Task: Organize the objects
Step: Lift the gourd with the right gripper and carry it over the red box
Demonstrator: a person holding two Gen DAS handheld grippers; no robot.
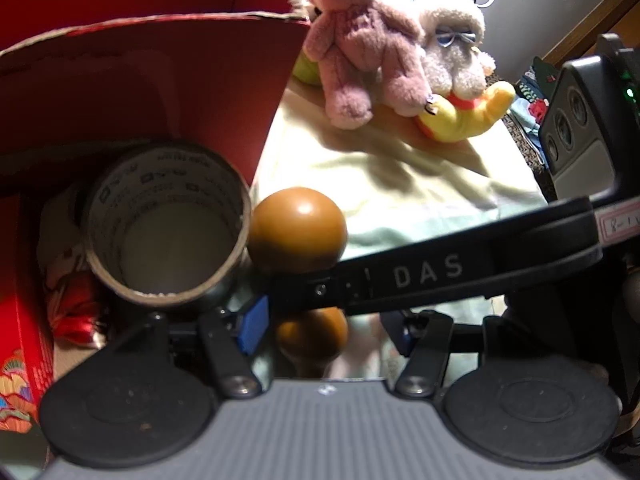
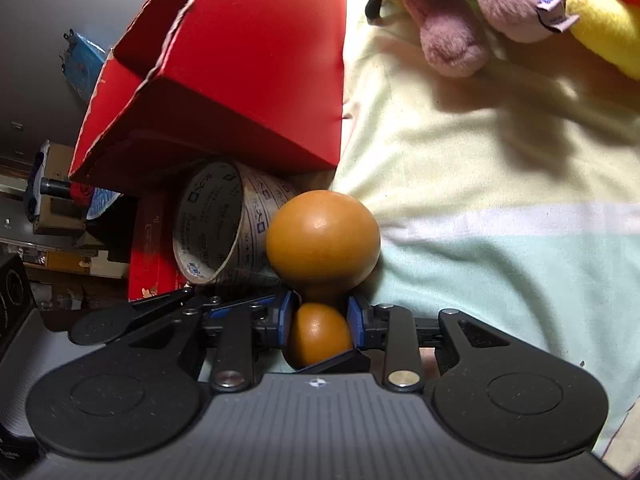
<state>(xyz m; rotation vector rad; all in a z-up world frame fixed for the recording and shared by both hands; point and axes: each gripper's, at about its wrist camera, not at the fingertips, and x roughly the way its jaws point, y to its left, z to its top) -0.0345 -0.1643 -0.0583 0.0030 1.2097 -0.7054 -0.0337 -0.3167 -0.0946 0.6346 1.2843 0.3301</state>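
My right gripper (image 2: 318, 334) is clamped on the gourd's (image 2: 322, 240) small lower bulb at lower centre, my left gripper (image 1: 324, 328), jaws apart, straddles it, the tape roll (image 2: 212, 224) touches it at left, and the red box (image 2: 240, 80) lies upper left.

Warm, hard light falls from the upper right, casting dark shadows of the pink plush bear (image 1: 362, 46) across the pale yellow bedsheet (image 2: 460, 152). Small glare spots shine on the glossy orange-brown wooden gourd (image 2: 323, 240). Corners darken and bend with fisheye distortion; near parts look soft.
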